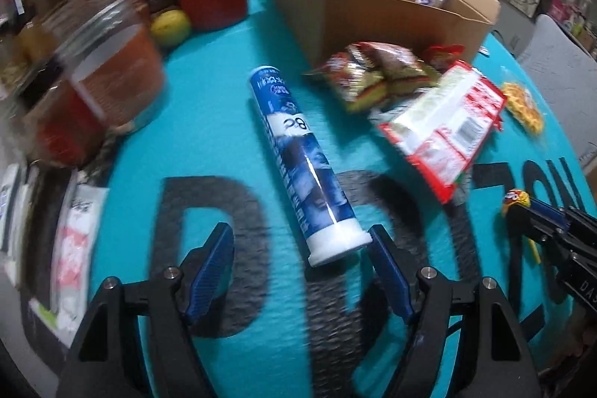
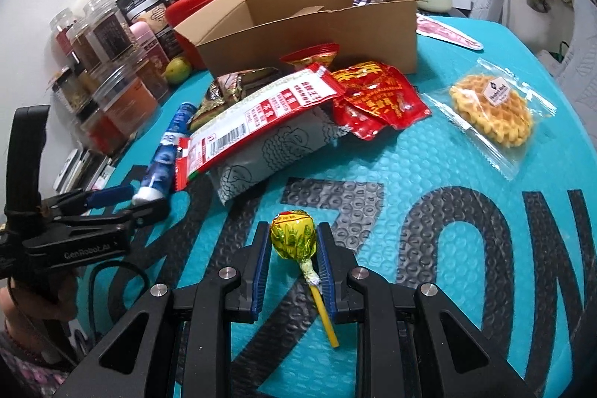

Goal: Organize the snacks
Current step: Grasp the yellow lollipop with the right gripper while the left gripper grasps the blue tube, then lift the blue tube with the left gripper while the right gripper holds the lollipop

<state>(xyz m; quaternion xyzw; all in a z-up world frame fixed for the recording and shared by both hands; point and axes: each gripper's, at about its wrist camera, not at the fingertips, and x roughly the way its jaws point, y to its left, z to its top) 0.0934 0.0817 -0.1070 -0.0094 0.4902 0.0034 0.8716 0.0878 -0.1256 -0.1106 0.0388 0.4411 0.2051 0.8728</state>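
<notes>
The right gripper [image 2: 293, 250] jaws clamp a round lollipop [image 2: 293, 237] in crinkled yellow foil, in front of the open cardboard box [image 2: 309, 32]. The left gripper [image 1: 300, 248] jaws stand wide beside a glossy blue-and-white tube's [image 1: 302, 152] white end, on the bubbled teal table [image 2: 466, 211].

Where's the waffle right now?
In the right wrist view, the wrapped waffle lies flat on the teal mat, far right, beside the red snack packet and apart from the cardboard box.
</notes>
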